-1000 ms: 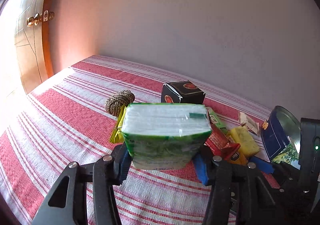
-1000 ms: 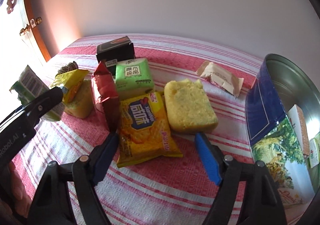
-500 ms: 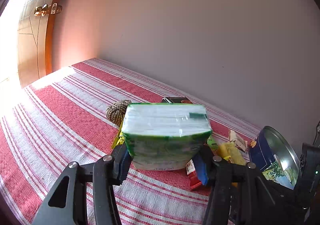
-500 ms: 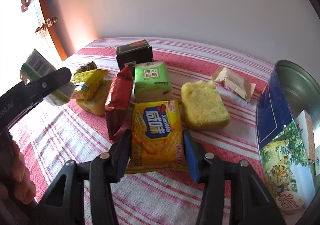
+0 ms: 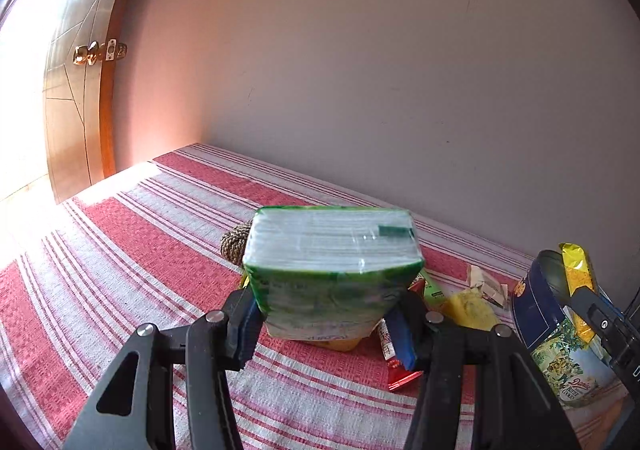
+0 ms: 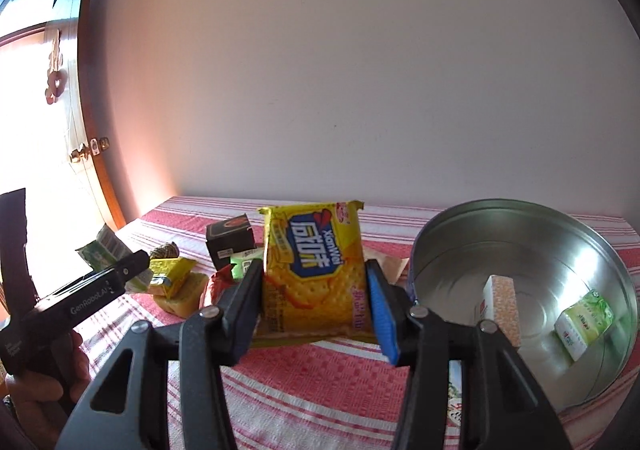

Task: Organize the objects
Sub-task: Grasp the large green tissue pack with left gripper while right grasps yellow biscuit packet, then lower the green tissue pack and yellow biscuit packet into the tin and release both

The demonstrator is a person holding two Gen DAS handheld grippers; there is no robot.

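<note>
The right gripper (image 6: 316, 308) has just closed its jaws on a yellow cracker packet (image 6: 314, 270), pads pressing its two long edges. The packet hangs clear of the striped cloth (image 6: 320, 378), its long axis running away from the camera and tilted up, printed face toward the lens; the writing reads upside down, "XianWei" beside blue Chinese characters. Just right of it stands a round tin (image 6: 520, 290), open, with a small white box (image 6: 502, 306) and a green-and-white pack (image 6: 584, 324) inside. The left gripper (image 5: 326, 324) is clamped on a green tissue pack (image 5: 332, 270), long axis across the jaws, held above the cloth. In the right wrist view its black body reads "GenRobot.AI".
</note>
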